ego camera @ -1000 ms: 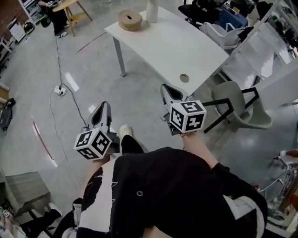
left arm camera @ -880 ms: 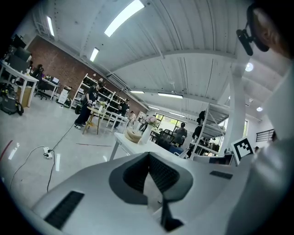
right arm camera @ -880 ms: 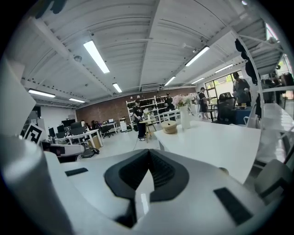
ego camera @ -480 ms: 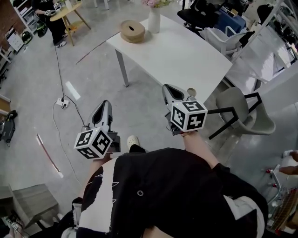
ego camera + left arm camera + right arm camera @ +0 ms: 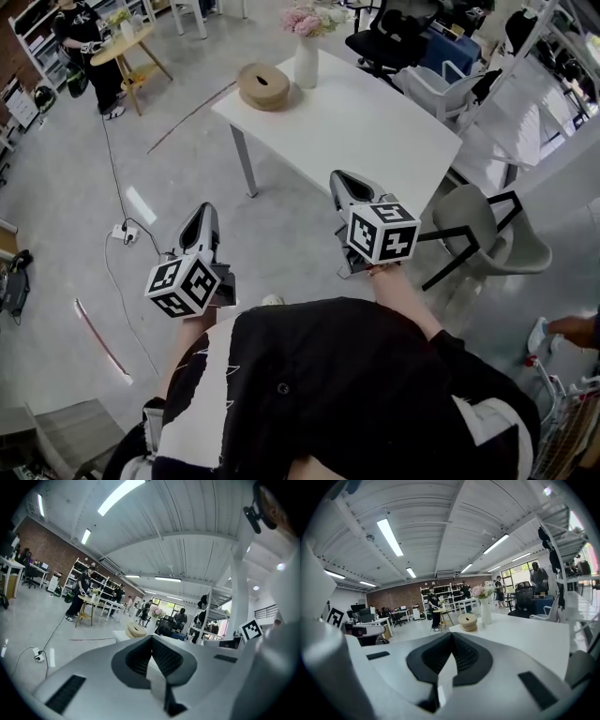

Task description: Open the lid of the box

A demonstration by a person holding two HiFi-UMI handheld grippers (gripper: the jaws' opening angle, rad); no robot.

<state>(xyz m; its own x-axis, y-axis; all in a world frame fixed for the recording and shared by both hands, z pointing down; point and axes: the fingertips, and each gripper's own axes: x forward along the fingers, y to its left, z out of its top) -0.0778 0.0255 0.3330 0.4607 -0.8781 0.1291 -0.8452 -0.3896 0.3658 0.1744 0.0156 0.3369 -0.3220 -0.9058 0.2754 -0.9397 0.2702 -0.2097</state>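
The person stood well short of the desk, both arms out front and nothing in either grip. The left tongs were pressed together and empty, hanging over bare floor. The right tongs were pressed together too, nothing between them, their tips about at the desk's near edge.

The box, round and tan, sat at the far corner of the desk with its lid on, well apart from both tongs. A vase of flowers stood just beside it.

So this looked like the approach, with the opening not begun. To do it well, I'd have said: get round to that far corner first instead of stretching across the whole top. Spread both tongs before they get to the box. Put one pair on the box wall to hold it down and take the lid by its rim with the other. Then lift straight up, so a snug lid doesn't drag the box along. There was a small dark mark in the middle of the lid, but I couldn't tell whether it gave any hold. Mind the vase: come in from the side away from it.
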